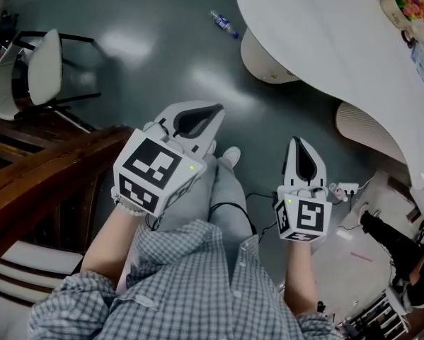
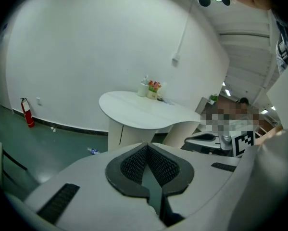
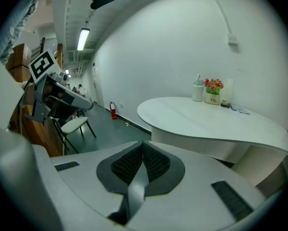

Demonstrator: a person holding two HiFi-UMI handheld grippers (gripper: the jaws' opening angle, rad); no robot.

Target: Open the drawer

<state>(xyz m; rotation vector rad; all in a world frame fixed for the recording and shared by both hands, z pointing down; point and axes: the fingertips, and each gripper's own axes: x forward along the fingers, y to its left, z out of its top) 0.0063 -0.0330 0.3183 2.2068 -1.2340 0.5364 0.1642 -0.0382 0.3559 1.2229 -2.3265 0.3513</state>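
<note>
No drawer shows plainly in any view; a dark wooden piece of furniture (image 1: 52, 168) stands at the left of the head view. My left gripper (image 1: 197, 117) hangs over the person's lap, jaws together with nothing between them. My right gripper (image 1: 301, 149) is held beside it to the right, also shut and empty. In the left gripper view the black ribbed pads (image 2: 134, 162) meet at the tip of the left gripper (image 2: 144, 146). The right gripper view shows the right gripper (image 3: 144, 144) with its pads (image 3: 156, 163) closed the same way. Both point toward the white table, well short of it.
A curved white table (image 1: 325, 41) on rounded pedestals fills the upper right, with a flower pot (image 1: 410, 4) on it. A white chair (image 1: 45, 66) stands at the far left. A plastic bottle (image 1: 224, 23) lies on the grey-green floor. Cables and gear (image 1: 388, 239) lie at the right.
</note>
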